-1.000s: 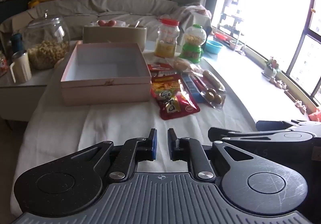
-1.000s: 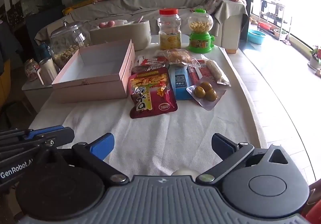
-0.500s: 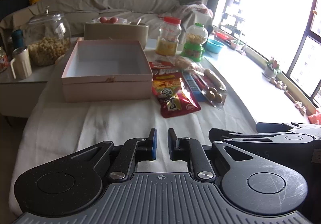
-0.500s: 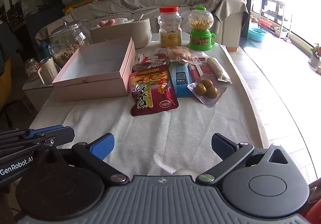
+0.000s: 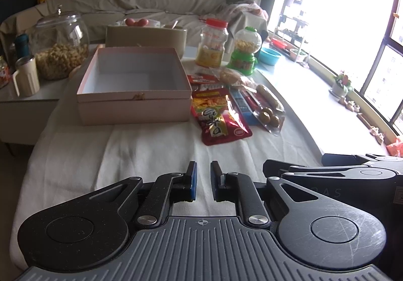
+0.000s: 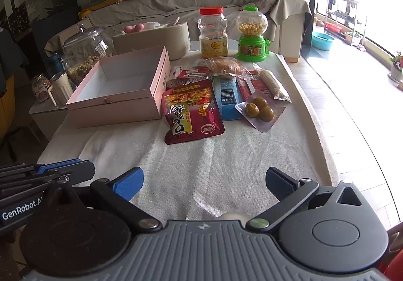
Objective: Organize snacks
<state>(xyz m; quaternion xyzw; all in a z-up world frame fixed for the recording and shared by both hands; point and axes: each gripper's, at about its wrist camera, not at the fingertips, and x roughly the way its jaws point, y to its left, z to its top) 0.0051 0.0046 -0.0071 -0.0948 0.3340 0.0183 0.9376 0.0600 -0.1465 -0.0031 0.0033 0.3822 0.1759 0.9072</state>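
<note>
currently a cloth-covered tabletop (image 6: 226, 167) carries an open, empty pink box (image 6: 121, 89) at its left, with loose snack packets just beside it on the right: a large red packet (image 6: 191, 112) nearest, a blue packet (image 6: 228, 99), and a clear pack of three brown balls (image 6: 260, 111). nothing looks packed yet, so the job seems to be at its start. the right gripper (image 6: 204, 182) hovers spread wide and empty; the left gripper (image 5: 202, 180) is nearly pressed together, holding nothing. next probably means reaching to the red packet. packets behind overlap and their labels are unreadable.
</note>
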